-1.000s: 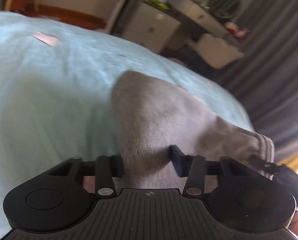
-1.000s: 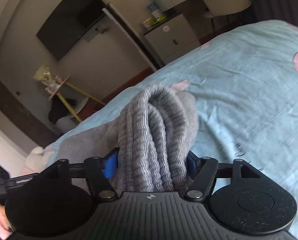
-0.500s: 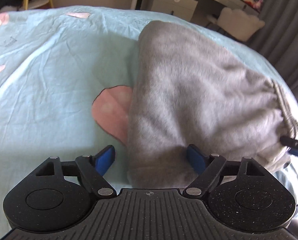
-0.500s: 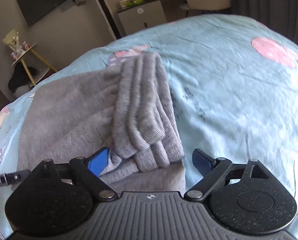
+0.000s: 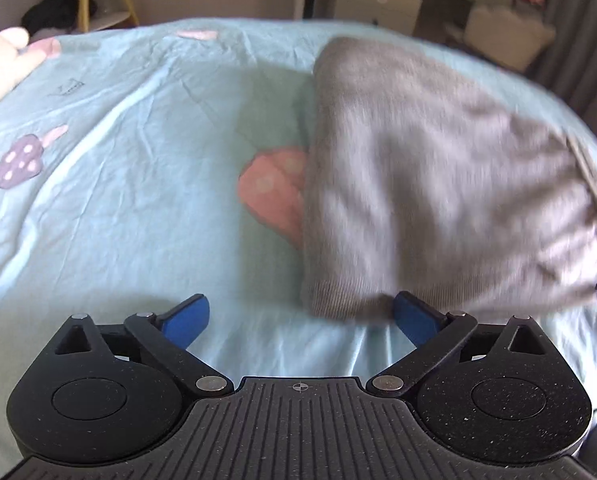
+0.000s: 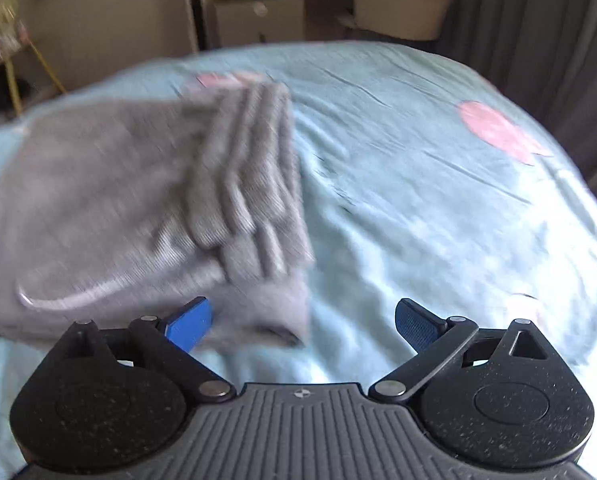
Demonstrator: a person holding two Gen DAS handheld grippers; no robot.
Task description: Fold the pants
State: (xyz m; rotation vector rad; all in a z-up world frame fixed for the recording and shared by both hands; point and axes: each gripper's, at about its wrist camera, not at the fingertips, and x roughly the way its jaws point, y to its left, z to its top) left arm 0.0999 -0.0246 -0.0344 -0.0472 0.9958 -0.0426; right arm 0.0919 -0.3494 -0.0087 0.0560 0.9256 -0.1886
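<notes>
Taking the grey pants (image 5: pixel 438 184) as the landmark: they are lying folded on the pale blue bedsheet (image 5: pixel 118 220), blurred in both views. To their left a pink mushroom print (image 5: pixel 270 196) is peeking out from under their edge, and further left a purple mushroom print (image 5: pixel 18 164) is showing (a pale soft shape at the far left edge is too unclear to name). The left hand-held gripper (image 5: pixel 300 318) is hovering released at their near corner, its jaws having just been opening, nothing pinched between them. At the pants' right, ribbed cuffs (image 6: pixel 254 184) are lying stacked on top. The right hand-held gripper (image 6: pixel 302 322) is likewise released, jaws just opened, over their near edge. Beyond the pants, a white cabinet (image 6: pixel 258 20) and a pale chair (image 6: pixel 402 8) are standing.
</notes>
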